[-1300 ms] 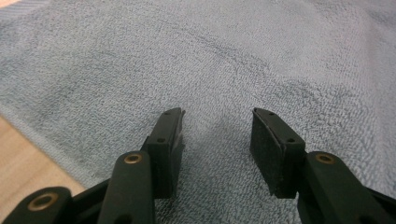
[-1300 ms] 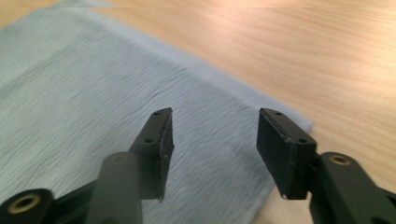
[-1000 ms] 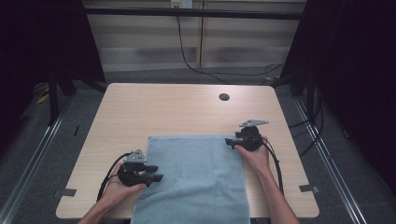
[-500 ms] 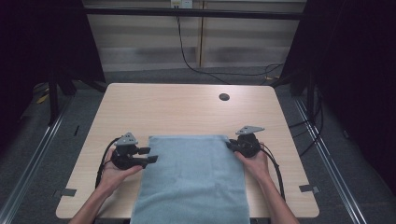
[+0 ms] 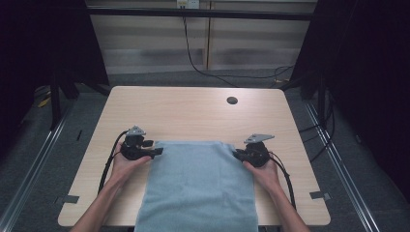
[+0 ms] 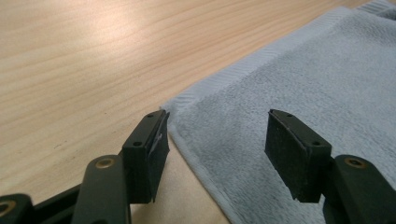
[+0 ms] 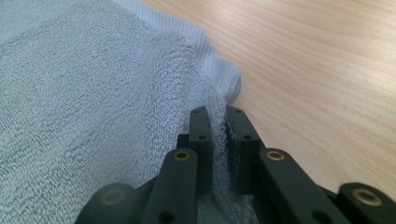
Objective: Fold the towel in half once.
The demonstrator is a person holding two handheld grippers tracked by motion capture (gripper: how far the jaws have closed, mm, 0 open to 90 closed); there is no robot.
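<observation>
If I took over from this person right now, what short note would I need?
Right hand-held gripper: jaws have just closed, pinching the far right corner of the light blue towel.
Left hand-held gripper: jaws have just been opening, astride the far left corner, pads not pressing it.
Towel: lies flat on the wooden table, near end hanging over the front edge.
Done: right corner gripped.
Left: probably grip the left corner, then lift or fold.

Light wooden table (image 5: 193, 116) with rounded corners and a dark cable hole (image 5: 232, 100) near its far right corner; grey carpeted floor (image 5: 43, 159); pale panelled wall (image 5: 159, 43) beyond, a black cable (image 5: 193, 53) hanging; dark curtains (image 5: 367, 72) either side
</observation>
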